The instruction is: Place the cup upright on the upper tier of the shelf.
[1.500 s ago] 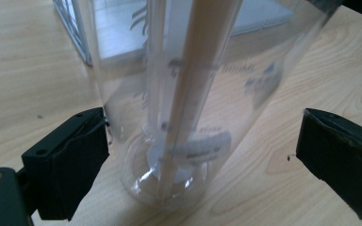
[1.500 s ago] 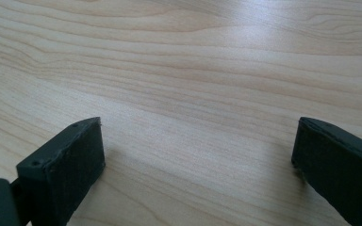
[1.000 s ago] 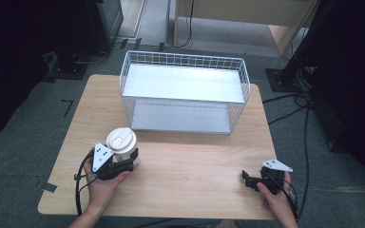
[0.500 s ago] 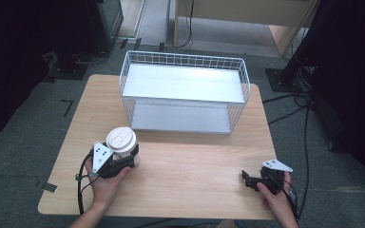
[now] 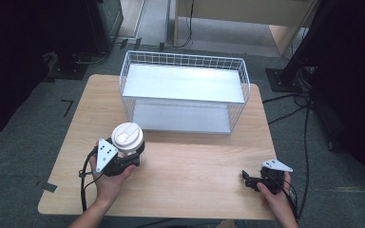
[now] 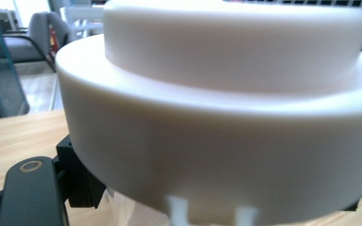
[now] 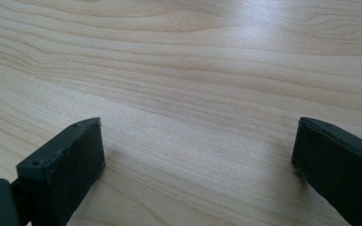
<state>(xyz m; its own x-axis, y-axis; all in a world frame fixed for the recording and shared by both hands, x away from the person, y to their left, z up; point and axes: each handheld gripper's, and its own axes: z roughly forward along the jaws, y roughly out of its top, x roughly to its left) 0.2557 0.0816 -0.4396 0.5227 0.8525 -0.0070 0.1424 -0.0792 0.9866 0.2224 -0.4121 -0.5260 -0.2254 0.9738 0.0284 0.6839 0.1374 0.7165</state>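
Left tool has just been closing its jaws and now pinches the cup below its white lid, near the counter's front left. Grasping looks done; carrying it off (likely toward the wire basket behind) is left. Cup stands upright, its domed lid on and its body looking pale and translucent. Right tool rests at the front right, jaws spread over bare wood.
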